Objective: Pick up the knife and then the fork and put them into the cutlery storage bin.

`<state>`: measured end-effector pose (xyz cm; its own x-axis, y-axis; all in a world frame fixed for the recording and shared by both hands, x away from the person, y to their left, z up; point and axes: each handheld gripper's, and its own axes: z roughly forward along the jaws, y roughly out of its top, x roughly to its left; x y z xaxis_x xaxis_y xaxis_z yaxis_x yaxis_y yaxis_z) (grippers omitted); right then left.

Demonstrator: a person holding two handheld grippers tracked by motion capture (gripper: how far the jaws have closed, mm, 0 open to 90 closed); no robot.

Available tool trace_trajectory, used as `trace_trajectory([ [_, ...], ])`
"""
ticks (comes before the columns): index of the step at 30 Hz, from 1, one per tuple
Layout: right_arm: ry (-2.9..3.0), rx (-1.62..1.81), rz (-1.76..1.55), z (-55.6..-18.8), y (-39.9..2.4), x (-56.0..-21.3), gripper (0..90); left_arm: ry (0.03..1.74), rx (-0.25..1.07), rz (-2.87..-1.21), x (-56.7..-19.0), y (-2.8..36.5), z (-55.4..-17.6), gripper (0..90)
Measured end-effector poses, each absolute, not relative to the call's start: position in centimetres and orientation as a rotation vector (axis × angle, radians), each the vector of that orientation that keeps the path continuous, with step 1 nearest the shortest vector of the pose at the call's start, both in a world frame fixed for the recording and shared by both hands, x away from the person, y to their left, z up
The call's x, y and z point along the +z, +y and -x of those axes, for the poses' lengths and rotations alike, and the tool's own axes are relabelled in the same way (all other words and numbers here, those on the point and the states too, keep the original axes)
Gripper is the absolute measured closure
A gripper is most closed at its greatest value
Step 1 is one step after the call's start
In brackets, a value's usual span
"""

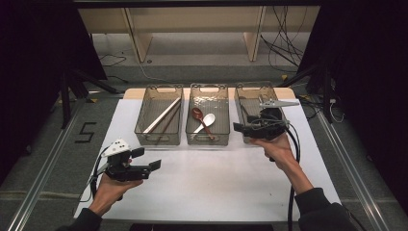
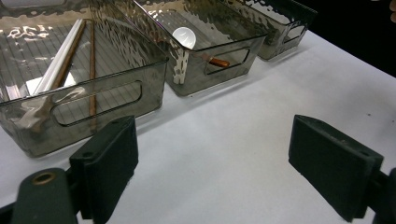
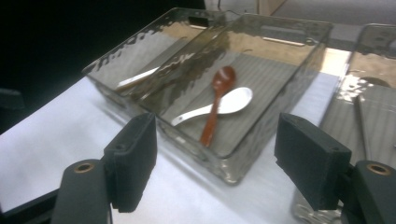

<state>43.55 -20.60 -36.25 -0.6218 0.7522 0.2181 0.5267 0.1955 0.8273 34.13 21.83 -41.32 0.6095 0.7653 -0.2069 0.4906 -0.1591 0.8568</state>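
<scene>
Three smoky clear bins stand in a row at the back of the white table [image 1: 211, 178]. The left bin [image 1: 159, 140] holds a white chopstick [image 1: 161, 116] and a brown one [image 2: 92, 70]. In the middle bin [image 1: 207, 141] lie a brown spoon [image 3: 217, 93] and a white spoon [image 3: 233, 100], crossed. My right gripper [image 1: 243, 126] hovers at the front of the right bin [image 1: 250, 91], aimed toward the middle bin [image 3: 275, 116], jaws open and empty. My left gripper [image 1: 146, 159] is held above the table's front left, open, with nothing between its jaws.
A thin grey utensil [image 3: 362, 126] lies in the right bin [image 3: 369, 56]. Bare white tabletop stretches in front of the bins. Beyond the table are wooden furniture legs [image 1: 137, 38] and loose cables [image 1: 284, 43] on the floor.
</scene>
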Motion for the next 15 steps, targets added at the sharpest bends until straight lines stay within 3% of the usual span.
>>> trace_trajectory([
  [15,2.25,1.426,-1.149,-40.3,-19.8,-37.0,27.4,1.008,0.348,-1.825,-41.1,21.8,-33.5,15.1],
])
